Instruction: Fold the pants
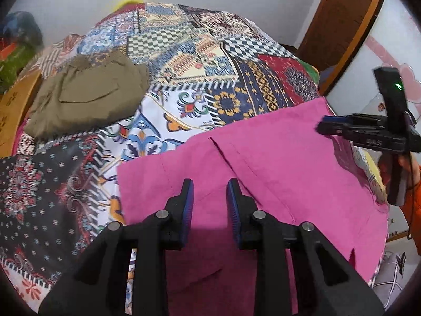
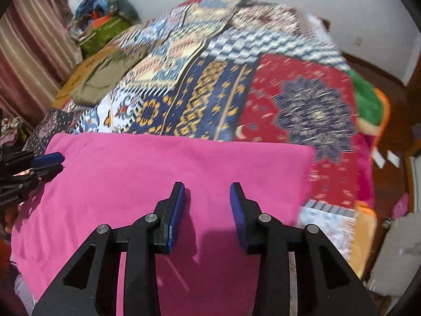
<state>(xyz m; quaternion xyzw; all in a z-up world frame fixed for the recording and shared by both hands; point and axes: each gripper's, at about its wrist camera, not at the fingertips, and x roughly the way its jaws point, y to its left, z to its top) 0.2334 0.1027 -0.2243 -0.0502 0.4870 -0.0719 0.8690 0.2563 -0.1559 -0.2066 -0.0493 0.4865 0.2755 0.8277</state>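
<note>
Pink pants [image 2: 158,184] flat on bed quilt [image 2: 210,92]; left tongs [image 1: 210,184] and right tongs [image 2: 207,187] open above them, gripping nothing; olive garment [image 1: 89,97] well beyond far edge.

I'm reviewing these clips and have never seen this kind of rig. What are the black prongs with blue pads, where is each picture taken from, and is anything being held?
No robot: a person holds a two-finger gripper in each hand. Each picture comes from a fisheye camera looking along one gripper's fingers. The left gripper and right gripper are both open, holding nothing. Below them bright pink cloth pants lie flat on a patchwork-patterned bedspread. A folded olive-brown garment lies farther back.
</note>
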